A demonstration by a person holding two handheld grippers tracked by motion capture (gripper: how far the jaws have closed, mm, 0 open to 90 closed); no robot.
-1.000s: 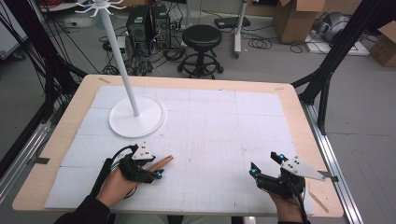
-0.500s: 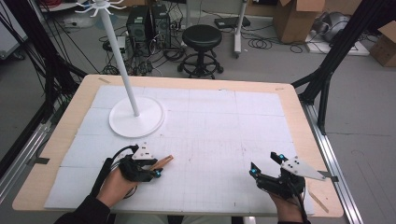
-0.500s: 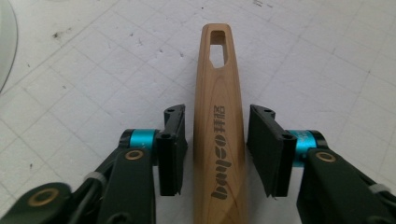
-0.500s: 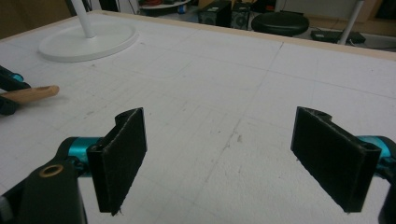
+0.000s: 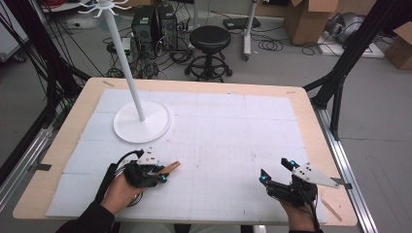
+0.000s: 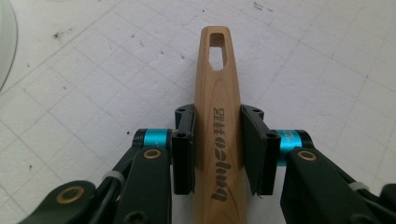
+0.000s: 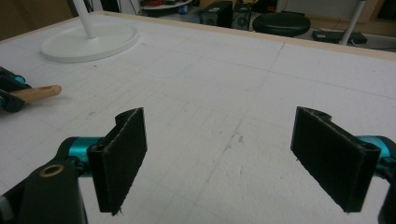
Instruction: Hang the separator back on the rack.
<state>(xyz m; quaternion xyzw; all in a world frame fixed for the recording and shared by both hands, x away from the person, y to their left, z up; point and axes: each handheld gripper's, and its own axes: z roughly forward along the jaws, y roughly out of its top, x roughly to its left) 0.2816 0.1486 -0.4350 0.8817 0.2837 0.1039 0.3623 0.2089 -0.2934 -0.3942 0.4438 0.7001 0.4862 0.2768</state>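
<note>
Both hands unmoved; left gripper (image 6: 217, 151) fingers just closed onto wooden handle (image 6: 218, 116) (right gripper (image 7: 233, 158) wide).

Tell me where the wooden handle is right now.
The wooden handle lies near the table's front left, clamped in the left tool, just in front of the white stand's round base.
</note>
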